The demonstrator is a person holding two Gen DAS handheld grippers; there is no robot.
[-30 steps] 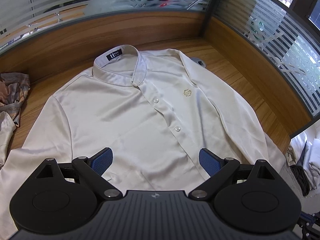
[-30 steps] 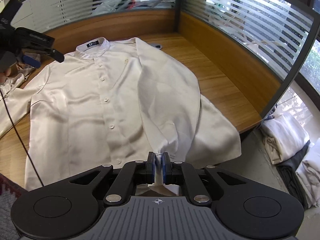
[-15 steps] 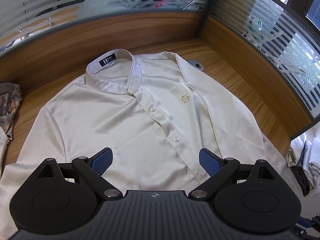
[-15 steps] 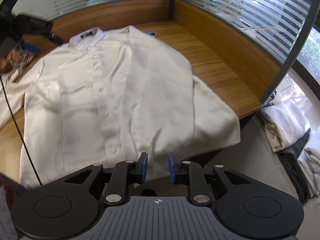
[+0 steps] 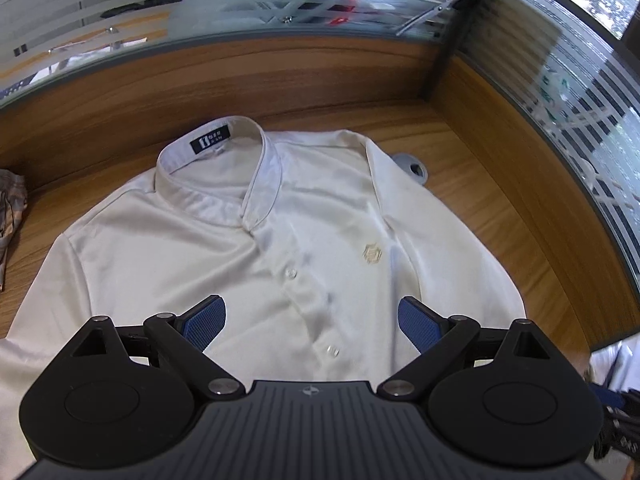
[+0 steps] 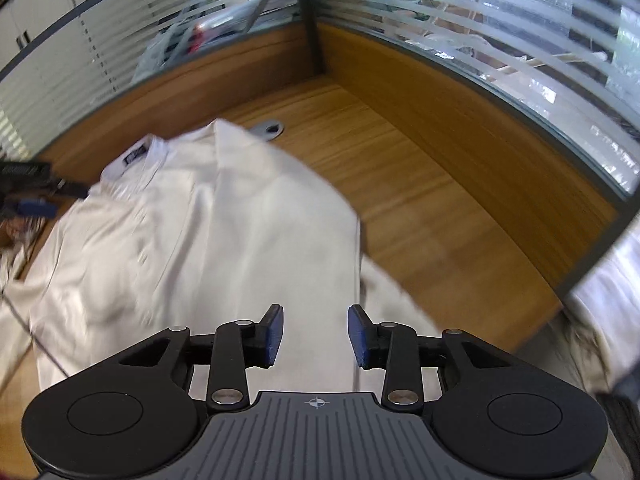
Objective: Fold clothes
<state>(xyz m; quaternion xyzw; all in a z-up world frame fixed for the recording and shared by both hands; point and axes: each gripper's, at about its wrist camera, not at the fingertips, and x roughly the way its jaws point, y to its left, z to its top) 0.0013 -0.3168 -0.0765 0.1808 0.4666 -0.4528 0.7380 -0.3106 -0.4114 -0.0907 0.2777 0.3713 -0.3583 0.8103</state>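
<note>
One shirt (image 5: 256, 264), cream, lies buttoned and face-up on the wooden desk (image 6: 420, 184), its right side already folded over the front. My left gripper (image 5: 308, 322) hovers over the hem, fingers wide apart; my right gripper (image 6: 316, 336) has fingers apart too, empty. A second ago the right was pinching cloth; now released. Next grab: pinch seam edges, keep the fold line straight.
</note>
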